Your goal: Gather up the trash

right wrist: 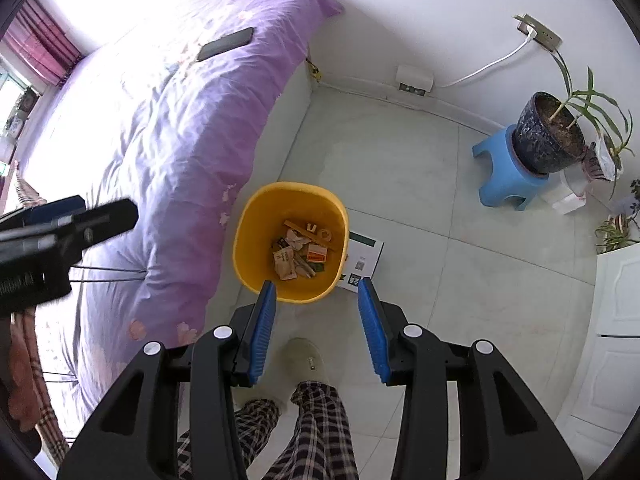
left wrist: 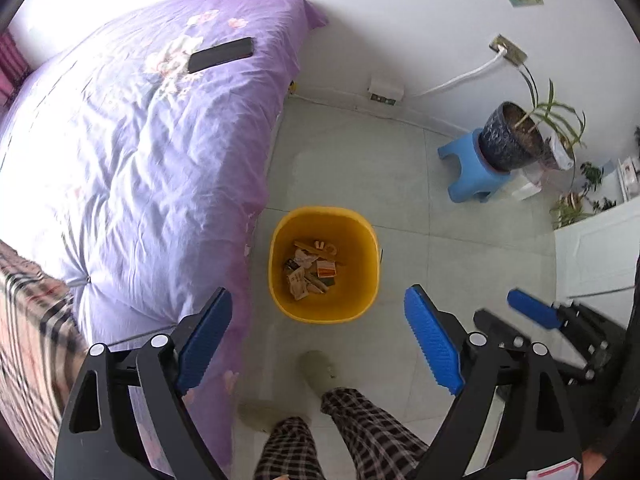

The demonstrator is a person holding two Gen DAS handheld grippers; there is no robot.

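Both wrist views high, facing steeply down past own tool; share yellow bin (left wrist: 323, 264) (right wrist: 291, 242), bed (left wrist: 140, 140) (right wrist: 168, 128), floor (left wrist: 460, 248) (right wrist: 440, 248).

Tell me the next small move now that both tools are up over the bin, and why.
Probably swing the right tool toward the white card on the floor behind the yellow bin and lower to it. Both tools are empty, the left tool too, scraps already lie in the bin, and that card looks like the only litter left out.
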